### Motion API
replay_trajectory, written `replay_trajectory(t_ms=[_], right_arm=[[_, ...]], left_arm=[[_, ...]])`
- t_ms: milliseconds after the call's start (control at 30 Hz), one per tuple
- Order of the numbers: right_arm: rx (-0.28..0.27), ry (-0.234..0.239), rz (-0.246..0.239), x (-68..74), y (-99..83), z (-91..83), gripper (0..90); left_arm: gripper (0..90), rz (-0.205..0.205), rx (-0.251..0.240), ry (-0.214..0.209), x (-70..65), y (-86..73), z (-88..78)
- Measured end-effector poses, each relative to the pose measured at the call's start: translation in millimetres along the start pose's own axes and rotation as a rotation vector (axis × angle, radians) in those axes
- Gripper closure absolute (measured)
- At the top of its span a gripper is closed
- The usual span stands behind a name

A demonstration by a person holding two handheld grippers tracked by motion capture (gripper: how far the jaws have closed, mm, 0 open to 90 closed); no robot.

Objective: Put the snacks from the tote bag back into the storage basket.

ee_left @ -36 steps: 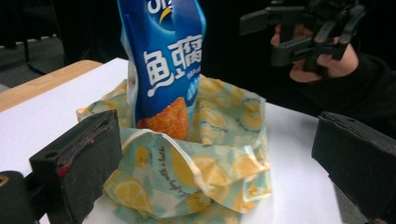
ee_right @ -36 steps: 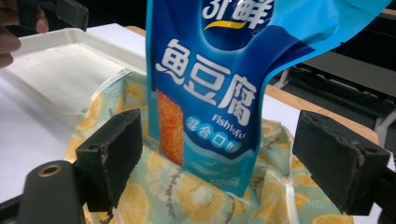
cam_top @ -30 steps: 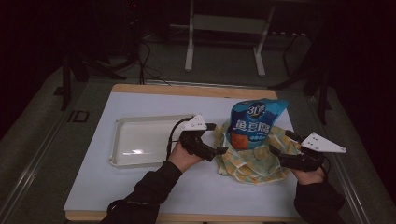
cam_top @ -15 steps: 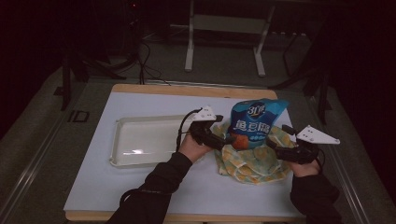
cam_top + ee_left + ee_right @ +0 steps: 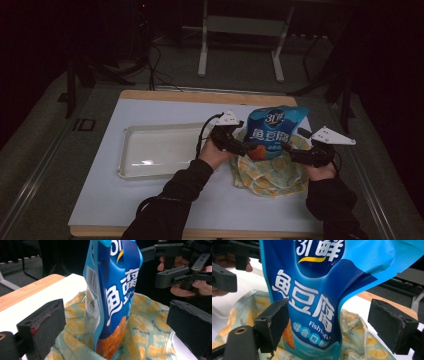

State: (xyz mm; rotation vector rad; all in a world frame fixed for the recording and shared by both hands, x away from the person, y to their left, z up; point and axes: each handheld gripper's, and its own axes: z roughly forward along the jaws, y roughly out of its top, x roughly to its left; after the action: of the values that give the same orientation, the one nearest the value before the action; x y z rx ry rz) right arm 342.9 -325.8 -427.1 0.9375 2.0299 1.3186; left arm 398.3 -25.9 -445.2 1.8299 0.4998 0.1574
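A blue snack bag [image 5: 274, 131] with white lettering stands upright inside a lemon-printed cloth bag [image 5: 272, 175] on the white table. My left gripper [image 5: 242, 148] is at the snack bag's left side and my right gripper [image 5: 294, 153] at its right side. In the left gripper view, the gripper [image 5: 117, 330] is open, with the snack bag [image 5: 113, 297] and the cloth bag [image 5: 150, 335] between its jaws. The right gripper [image 5: 332, 325] is open too. The snack bag [image 5: 317, 290] stands just beyond its jaws, above the cloth bag [image 5: 359, 340].
An empty white tray [image 5: 135, 150] lies on the table left of the bags. The table's wooden edge [image 5: 190, 95] runs along the far side. Dark stands and cables sit on the floor beyond it.
Both grippers have moved inward toward the snack bag, the left one rightward and the right one leftward. The bag still stands in the cloth bag.
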Motion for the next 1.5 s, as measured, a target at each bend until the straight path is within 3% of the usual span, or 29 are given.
replay_trajectory(t_ms=[100,233,300,333,367,400,600,733,900,1167,1500], right_arm=[[0.012,-0.009,0.034,-1.3,1.1,8.1,21.0],[0.018,-0.007,0.032,-1.2,1.7,13.5,22.8],[0.019,-0.001,0.028,-1.3,2.5,15.4,24.9],[0.021,-0.002,0.027,-1.3,2.7,15.8,26.7],[0.022,-0.002,0.026,-1.5,3.0,16.1,29.2],[0.025,-0.001,0.022,-2.0,3.2,16.4,32.6],[0.038,-0.008,0.006,-5.4,2.3,17.4,48.9],[0.04,-0.002,0.015,-8.5,1.4,18.5,54.1],[0.047,0.003,0.023,-10.6,1.3,20.1,60.4],[0.068,0.016,0.015,-5.5,2.6,28.2,73.6],[0.059,0.048,0.025,-3.3,1.9,29.4,86.6]], left_arm=[[9.2,0.0,0.01,0.022,3.3,0.8,4.0],[16.5,-0.011,0.015,0.042,5.3,1.6,7.5],[25.2,0.002,0.017,0.049,5.2,1.9,8.8],[27.1,0.003,0.017,0.033,5.2,2.1,9.4],[34.4,0.015,0.02,0.025,4.8,2.3,10.0],[39.7,0.027,0.027,0.035,3.7,2.7,11.1],[47.9,0.023,0.04,0.052,3.0,3.0,14.8],[56.3,0.021,0.046,0.072,3.8,2.8,16.4],[67.6,0.034,0.056,0.045,3.3,2.8,19.2],[75.1,0.058,0.063,0.067,0.0,5.6,20.6],[83.7,0.037,0.076,0.077,0.1,7.6,21.2]])
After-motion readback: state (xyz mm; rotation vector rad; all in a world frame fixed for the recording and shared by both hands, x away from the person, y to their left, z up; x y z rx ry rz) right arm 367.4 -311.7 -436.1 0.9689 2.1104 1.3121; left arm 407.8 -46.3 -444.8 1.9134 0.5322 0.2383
